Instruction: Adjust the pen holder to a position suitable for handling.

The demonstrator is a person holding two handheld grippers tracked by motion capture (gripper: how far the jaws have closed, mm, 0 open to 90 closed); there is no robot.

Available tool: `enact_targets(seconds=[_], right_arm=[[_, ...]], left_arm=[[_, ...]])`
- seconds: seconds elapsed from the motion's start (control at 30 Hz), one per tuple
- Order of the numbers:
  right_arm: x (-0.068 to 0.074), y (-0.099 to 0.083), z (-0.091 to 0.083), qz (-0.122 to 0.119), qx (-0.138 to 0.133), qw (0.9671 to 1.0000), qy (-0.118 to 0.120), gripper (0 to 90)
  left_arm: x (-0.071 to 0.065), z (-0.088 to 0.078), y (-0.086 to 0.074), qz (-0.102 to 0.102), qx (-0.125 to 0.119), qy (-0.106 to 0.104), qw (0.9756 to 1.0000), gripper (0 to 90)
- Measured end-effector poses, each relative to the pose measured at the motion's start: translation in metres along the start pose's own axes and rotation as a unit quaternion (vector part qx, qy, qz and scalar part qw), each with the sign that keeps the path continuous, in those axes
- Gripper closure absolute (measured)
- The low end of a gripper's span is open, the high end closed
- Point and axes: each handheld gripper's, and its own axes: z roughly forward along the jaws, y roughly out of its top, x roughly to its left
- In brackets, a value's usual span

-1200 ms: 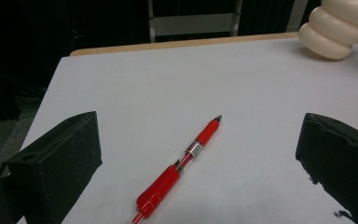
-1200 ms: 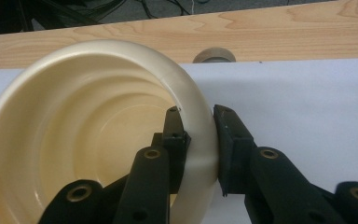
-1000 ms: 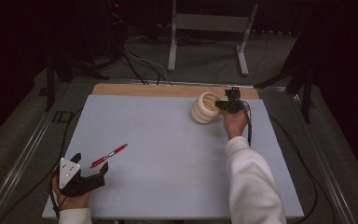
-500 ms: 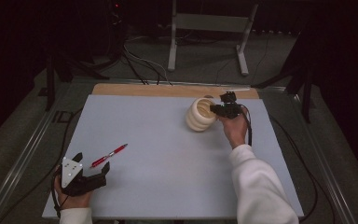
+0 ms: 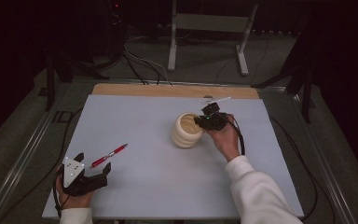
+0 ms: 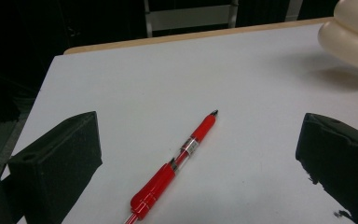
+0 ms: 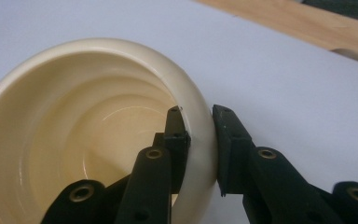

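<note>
Right gripper (image 5: 204,120) pinches the cream pot (image 5: 186,130) by its rim at 3 o'clock, 1 jaw inside, 1 outside, pot tilted mid-board. Thin grip: it could swing and slip out. Left gripper (image 5: 103,173) gapes wide, red pen (image 6: 177,163) lying between its jaws.

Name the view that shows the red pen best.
The left gripper view: the red pen lies close up between the open jaws. The high view shows it small, beside the left gripper. The right gripper view catches a red sliver at its left edge.
</note>
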Motion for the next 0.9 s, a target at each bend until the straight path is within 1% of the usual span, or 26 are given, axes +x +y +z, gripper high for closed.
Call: enact_targets(seconds=[0.13, 0.27, 0.3, 0.33, 0.4, 0.53, 0.57, 0.6, 0.67, 0.8, 0.9], right_arm=[[0.016, -0.003, 0.005, -0.023, 0.017, 0.9995, 0.011, 77.4], [0.027, -0.005, 0.012, -0.041, 0.034, 0.9983, 0.022, 77.2], [0.027, -0.005, 0.012, -0.041, 0.034, 0.9983, 0.022, 77.2], [0.031, -0.006, 0.016, -0.045, 0.041, 0.9977, 0.031, 77.2], [0.035, -0.008, 0.020, -0.048, 0.047, 0.9970, 0.038, 77.1], [0.038, -0.007, 0.024, -0.051, 0.042, 0.9970, 0.042, 76.4], [0.038, -0.007, 0.025, -0.047, 0.041, 0.9971, 0.043, 75.9], [0.037, -0.007, 0.026, -0.043, 0.038, 0.9971, 0.050, 74.5], [0.036, -0.007, 0.027, -0.028, 0.029, 0.9968, 0.069, 69.8], [0.035, -0.007, 0.029, -0.024, 0.020, 0.9969, 0.073, 58.2], [0.034, -0.007, 0.026, -0.021, 0.005, 0.9962, 0.084, 52.3]], left_arm=[[0.000, 0.000, 0.000, 0.001, 0.002, 0.001, 1.0000, 0.7], [0.000, 0.000, 0.000, 0.001, 0.001, 0.000, 1.0000, 0.7], [0.000, 0.000, 0.000, 0.001, 0.001, 0.000, 1.0000, 0.7], [0.000, 0.000, 0.000, 0.001, 0.001, 0.000, 1.0000, 0.7], [0.000, 0.001, 0.000, 0.002, 0.002, -0.001, 1.0000, 0.7], [0.000, 0.001, 0.000, 0.003, 0.002, -0.001, 1.0000, 0.7], [0.000, 0.001, 0.000, 0.003, 0.002, -0.001, 1.0000, 0.7], [0.000, 0.001, 0.000, 0.003, 0.002, -0.001, 1.0000, 0.7], [0.000, 0.001, 0.000, 0.003, 0.002, -0.001, 1.0000, 0.7], [-0.001, 0.001, 0.000, 0.005, 0.002, -0.002, 1.0000, 0.7], [0.000, 0.001, 0.000, 0.004, 0.002, -0.002, 1.0000, 0.7]])
